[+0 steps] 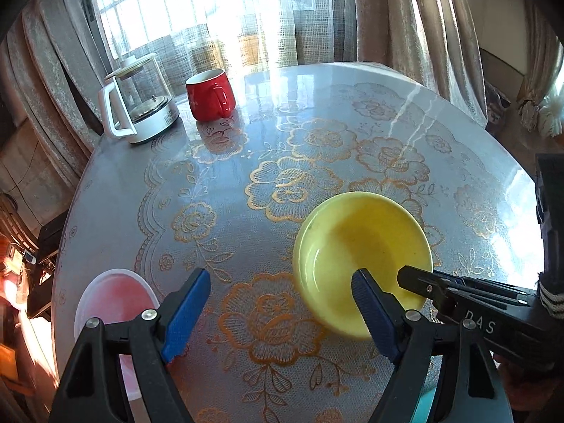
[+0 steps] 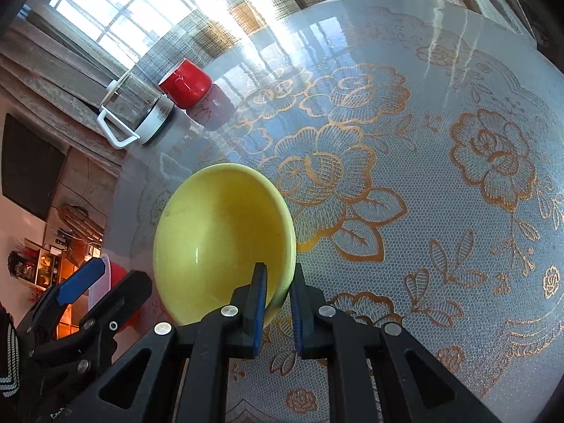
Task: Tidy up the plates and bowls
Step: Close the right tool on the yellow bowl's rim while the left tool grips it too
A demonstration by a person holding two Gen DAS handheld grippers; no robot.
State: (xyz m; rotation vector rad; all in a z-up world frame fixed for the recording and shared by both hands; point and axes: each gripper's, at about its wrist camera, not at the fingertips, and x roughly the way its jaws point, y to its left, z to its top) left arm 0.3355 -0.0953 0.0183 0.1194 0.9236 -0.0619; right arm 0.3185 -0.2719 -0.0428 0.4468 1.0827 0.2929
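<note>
Sunlit window and pale curtains stand behind a round glass-topped table (image 1: 352, 81) laid with a gold floral lace cloth; at its far left edge sit a glass kettle (image 1: 139, 102) and a red mug (image 1: 209, 95), just beside each other and well apart from the work.

Yellow bowl (image 2: 222, 243): located near the middle of the table toward the operator; the right gripper (image 2: 278, 303) has its near rim between the two blue pads, one pad inside the wall and one outside, jaws closed down to the thickness of the rim; whether the bowl's base rests on the cloth or is lifted clear cannot be told.

Left gripper (image 1: 278, 317): jaws spread wide, holding nothing; its right finger overlaps the bowl's near edge in the left wrist view; contact cannot be confirmed.

Pink-and-white plate (image 1: 112, 303): lies at the table's near left edge, partly behind the left gripper's left finger.

Assessment of handling: the bowl appears glazed, rigid and smooth, likely ceramic or melamine; judged moderately light but slippery and liable to chip if dropped on glass. A single rim pinch lets it pivot; a deep, firm bite on the wall, kept level, is advisable.
</note>
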